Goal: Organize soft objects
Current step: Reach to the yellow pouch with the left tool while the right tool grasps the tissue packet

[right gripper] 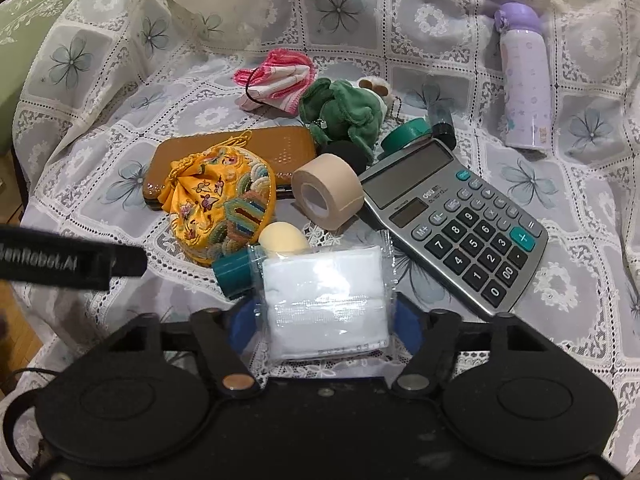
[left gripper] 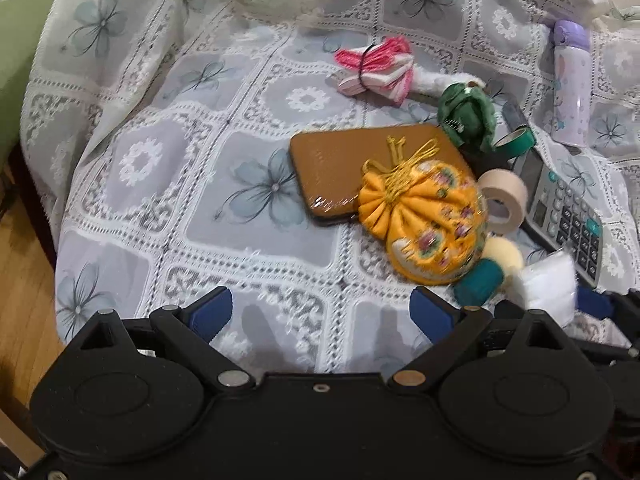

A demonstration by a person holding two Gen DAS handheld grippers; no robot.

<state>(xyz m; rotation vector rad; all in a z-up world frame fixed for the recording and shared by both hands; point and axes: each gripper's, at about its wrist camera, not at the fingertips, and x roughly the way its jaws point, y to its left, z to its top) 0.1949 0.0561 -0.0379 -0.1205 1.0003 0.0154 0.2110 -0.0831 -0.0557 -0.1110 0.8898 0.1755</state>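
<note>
My right gripper [right gripper: 326,316] is shut on a white soft packet in clear wrap [right gripper: 324,300], its blue pads against both sides of the packet. The packet shows in the left wrist view too [left gripper: 544,284]. My left gripper [left gripper: 320,304] is open over bare cloth with nothing between its fingers. Ahead of it lie a yellow embroidered pouch [left gripper: 424,224] [right gripper: 222,208], a pink folded cloth [left gripper: 376,68] [right gripper: 276,80] and a green plush toy [left gripper: 468,116] [right gripper: 344,112]. A cream sponge [right gripper: 282,238] sits on a teal holder [right gripper: 234,272] just behind the packet.
On the lace floral cloth [left gripper: 160,208] also lie a brown case [left gripper: 340,160], a beige tape roll [right gripper: 326,192], a calculator [right gripper: 456,224], a green tape roll [right gripper: 404,132] and a purple bottle [right gripper: 524,80]. A green cushion [right gripper: 24,20] is at far left, wood floor [left gripper: 20,280] below it.
</note>
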